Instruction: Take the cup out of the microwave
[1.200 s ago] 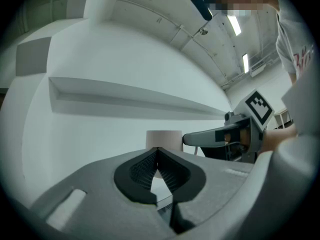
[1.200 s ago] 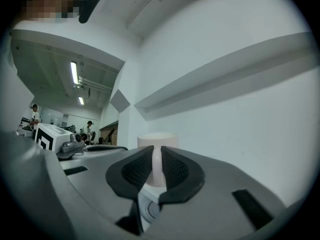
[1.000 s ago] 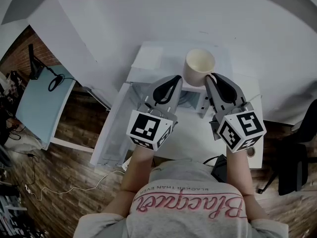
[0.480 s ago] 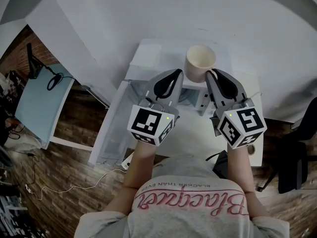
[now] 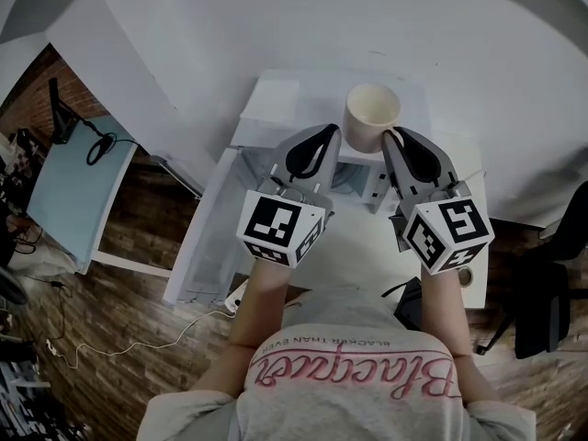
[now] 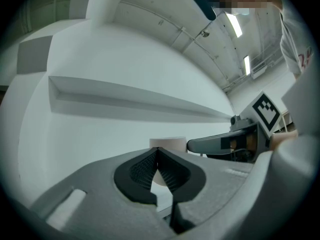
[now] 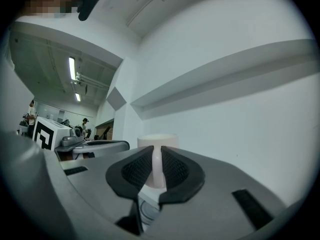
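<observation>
Gripping cup (image 7: 158, 139) by handle, narrowly apart: right tongs (image 7: 156, 156); left tongs (image 6: 158, 153): closed, empty

Head view looks steeply down; both gripper views share the cup (image 5: 372, 116).

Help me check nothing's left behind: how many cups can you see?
1. The cup is at top centre of the head view, above the microwave, its handle pinched in the right claw. The microwave's inside is mostly out of view, so another might be hidden.
</observation>
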A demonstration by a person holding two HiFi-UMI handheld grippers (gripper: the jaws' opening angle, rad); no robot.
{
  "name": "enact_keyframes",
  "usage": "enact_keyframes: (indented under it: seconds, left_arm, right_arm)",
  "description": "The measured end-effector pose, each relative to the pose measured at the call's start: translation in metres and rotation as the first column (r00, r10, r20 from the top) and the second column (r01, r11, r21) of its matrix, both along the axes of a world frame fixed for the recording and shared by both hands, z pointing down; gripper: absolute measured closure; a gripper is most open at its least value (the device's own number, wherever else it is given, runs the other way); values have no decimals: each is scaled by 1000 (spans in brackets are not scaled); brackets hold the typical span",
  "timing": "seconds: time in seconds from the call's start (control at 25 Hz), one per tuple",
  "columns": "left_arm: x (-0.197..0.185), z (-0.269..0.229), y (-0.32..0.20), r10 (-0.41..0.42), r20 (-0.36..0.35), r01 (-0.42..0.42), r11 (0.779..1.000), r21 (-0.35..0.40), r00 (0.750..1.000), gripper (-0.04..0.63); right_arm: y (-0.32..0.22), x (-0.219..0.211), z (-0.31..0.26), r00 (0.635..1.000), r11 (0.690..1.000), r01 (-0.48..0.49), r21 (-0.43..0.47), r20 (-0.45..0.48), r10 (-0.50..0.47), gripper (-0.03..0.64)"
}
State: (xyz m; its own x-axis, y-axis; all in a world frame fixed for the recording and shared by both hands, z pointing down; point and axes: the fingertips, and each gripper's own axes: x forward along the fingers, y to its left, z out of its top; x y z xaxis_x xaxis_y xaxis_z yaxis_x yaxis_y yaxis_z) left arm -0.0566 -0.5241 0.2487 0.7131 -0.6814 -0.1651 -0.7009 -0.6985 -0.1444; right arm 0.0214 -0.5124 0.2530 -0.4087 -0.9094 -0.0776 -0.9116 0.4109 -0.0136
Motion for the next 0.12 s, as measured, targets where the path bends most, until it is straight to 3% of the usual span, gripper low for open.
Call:
enact_keyframes:
  seconds: [0.12]
  left_arm:
    - [-1,0,0,-1,0,1,1000,0,1000,591]
  right_arm:
    - [0,0,2,1000,1000,-2,-3,0,2,563]
